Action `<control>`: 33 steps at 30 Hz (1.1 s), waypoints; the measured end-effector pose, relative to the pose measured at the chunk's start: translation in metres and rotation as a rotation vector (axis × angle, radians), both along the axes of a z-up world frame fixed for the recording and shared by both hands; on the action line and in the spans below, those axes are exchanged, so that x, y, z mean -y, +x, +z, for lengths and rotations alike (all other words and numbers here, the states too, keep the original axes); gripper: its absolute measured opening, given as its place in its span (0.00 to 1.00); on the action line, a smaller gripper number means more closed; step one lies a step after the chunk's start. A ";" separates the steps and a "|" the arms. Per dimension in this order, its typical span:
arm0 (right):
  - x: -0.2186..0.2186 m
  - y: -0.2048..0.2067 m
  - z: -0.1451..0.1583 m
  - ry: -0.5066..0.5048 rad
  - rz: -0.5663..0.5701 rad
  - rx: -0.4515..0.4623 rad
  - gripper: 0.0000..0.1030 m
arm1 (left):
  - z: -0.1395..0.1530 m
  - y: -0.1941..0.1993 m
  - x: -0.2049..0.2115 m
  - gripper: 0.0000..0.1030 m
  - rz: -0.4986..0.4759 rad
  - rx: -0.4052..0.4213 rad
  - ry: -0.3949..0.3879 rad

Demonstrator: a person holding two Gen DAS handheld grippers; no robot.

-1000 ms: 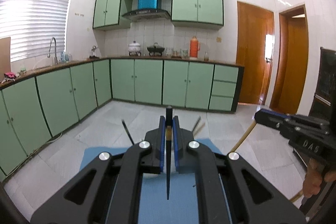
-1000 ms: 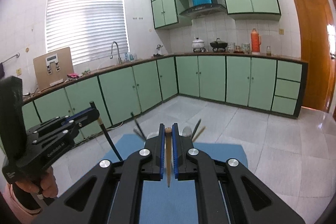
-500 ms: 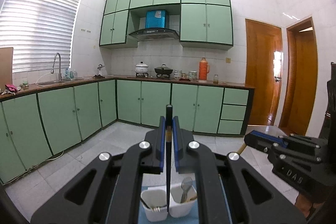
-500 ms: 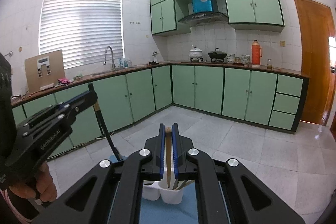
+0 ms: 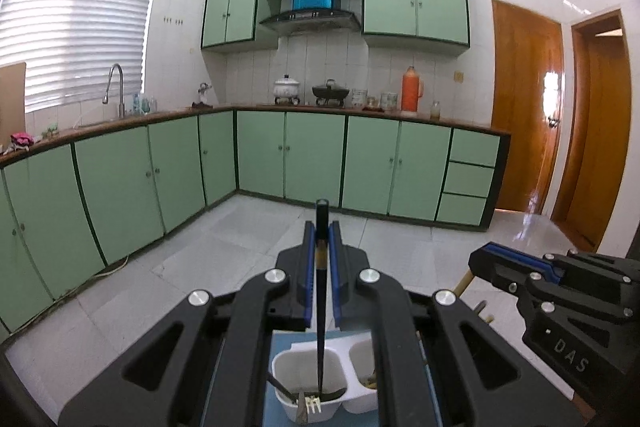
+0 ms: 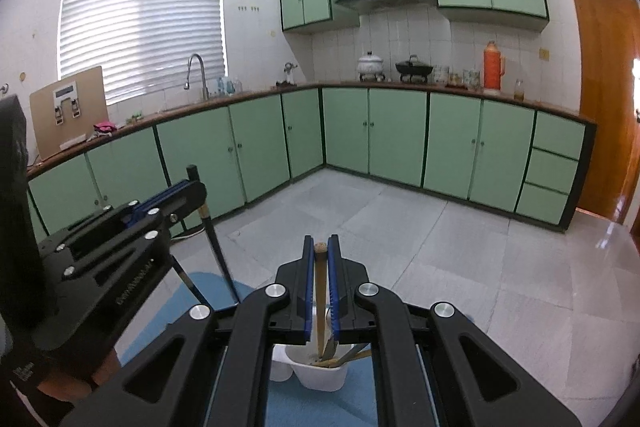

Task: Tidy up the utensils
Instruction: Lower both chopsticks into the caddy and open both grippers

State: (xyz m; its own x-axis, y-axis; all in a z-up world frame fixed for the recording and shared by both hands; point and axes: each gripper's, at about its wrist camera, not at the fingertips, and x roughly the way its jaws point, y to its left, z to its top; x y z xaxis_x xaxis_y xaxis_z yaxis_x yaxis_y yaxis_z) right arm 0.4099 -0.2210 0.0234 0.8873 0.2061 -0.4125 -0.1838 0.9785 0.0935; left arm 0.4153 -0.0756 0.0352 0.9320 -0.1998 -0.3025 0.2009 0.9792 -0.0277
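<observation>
The left gripper (image 5: 321, 247) has its jaws closed narrow on a black chopstick (image 5: 321, 307), which hangs tip-down into the left compartment of the white holder (image 5: 312, 407), just above a fork (image 5: 310, 403) and dark utensils lying inside. The right gripper (image 6: 320, 259) has its jaws clamped on a wooden chopstick (image 6: 319, 303), whose lower end reaches into the holder's right compartment (image 6: 320, 375) among other wooden-handled utensils. The holder stands on a blue mat (image 6: 188, 307) covering the surface. Beyond the holder lie pale floor tiles and green cabinets (image 5: 312, 155).
</observation>
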 end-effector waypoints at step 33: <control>0.036 -0.013 -0.022 0.052 -0.060 -0.011 0.47 | -0.012 -0.010 -0.039 0.50 0.036 -0.033 -0.041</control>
State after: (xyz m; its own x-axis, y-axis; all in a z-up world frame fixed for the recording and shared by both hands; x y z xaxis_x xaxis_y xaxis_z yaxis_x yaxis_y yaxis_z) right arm 0.3964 -0.2568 0.0014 0.8942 0.1745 -0.4122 -0.1241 0.9814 0.1463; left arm 0.4052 -0.0367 0.0235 0.9285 -0.1790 -0.3254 0.1636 0.9837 -0.0741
